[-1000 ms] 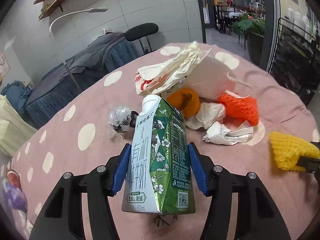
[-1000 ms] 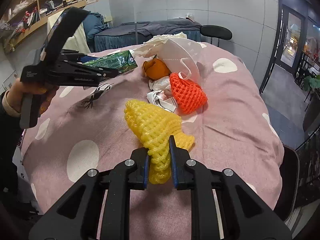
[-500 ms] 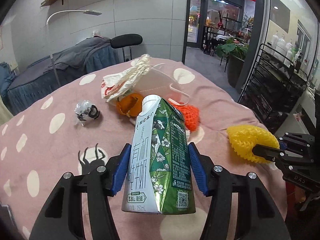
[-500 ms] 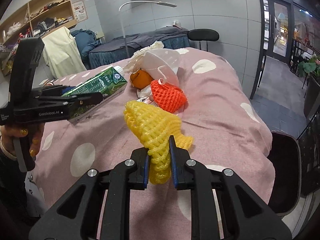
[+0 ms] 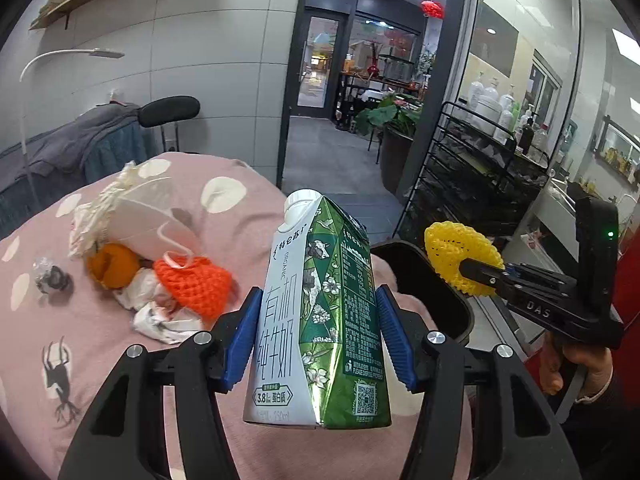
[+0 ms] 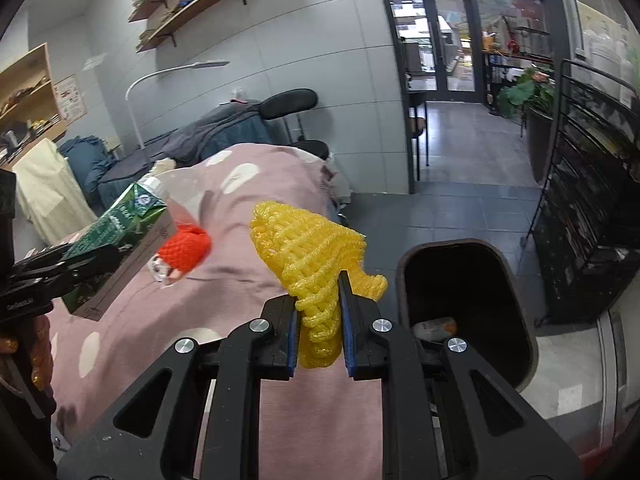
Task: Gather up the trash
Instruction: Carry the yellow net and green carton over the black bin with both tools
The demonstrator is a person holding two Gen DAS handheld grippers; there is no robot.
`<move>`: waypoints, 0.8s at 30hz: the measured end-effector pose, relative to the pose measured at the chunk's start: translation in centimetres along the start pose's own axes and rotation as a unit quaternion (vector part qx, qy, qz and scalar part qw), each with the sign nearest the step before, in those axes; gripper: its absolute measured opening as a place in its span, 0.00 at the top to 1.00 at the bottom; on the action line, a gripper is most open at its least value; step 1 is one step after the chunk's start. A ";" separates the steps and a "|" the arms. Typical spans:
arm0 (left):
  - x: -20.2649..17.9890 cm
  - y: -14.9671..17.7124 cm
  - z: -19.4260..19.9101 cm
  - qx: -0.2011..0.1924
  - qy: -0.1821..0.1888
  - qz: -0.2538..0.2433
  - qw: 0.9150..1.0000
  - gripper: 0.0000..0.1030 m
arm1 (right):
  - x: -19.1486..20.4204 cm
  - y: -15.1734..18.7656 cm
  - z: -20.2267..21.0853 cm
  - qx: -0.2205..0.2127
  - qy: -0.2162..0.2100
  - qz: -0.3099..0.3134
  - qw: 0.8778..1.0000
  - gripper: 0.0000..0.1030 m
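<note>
Black bin [image 6: 466, 304] beside pink bed [image 6: 248, 264]

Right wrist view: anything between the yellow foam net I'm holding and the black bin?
Nothing solid. In the right wrist view the yellow foam net, clamped in the right gripper, has only the pink bedspread's edge and open air before the black bin.

The milk carton [image 5: 320, 312] hides most of the black bin [image 5: 436, 276].
</note>
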State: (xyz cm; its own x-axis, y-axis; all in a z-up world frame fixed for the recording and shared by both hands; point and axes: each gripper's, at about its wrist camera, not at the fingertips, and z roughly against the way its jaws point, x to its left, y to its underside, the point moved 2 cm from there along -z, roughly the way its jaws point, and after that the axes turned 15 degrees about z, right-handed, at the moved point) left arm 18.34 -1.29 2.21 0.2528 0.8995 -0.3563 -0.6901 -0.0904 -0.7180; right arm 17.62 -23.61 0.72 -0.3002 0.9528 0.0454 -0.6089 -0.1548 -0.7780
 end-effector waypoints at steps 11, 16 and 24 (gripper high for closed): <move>-6.3 0.2 -5.5 0.034 0.040 -0.032 0.998 0.45 | -9.5 6.4 -8.3 0.116 0.073 -0.075 0.988 0.83; -7.9 0.6 -7.2 0.049 0.042 -0.044 0.997 0.45 | -12.0 9.8 -12.5 0.166 0.075 -0.102 0.978 0.83; -9.1 0.9 -9.0 0.073 0.053 -0.048 0.995 0.45 | -13.9 13.6 -17.0 0.206 0.085 -0.132 0.966 0.82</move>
State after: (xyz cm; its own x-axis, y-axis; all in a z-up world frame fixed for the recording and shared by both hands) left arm 21.51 -13.43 -0.55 0.3869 0.8504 -0.3566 -0.7483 0.0635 -0.6603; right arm 25.96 -34.49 -21.15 0.0099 0.9969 0.0778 -0.8987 0.0429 -0.4364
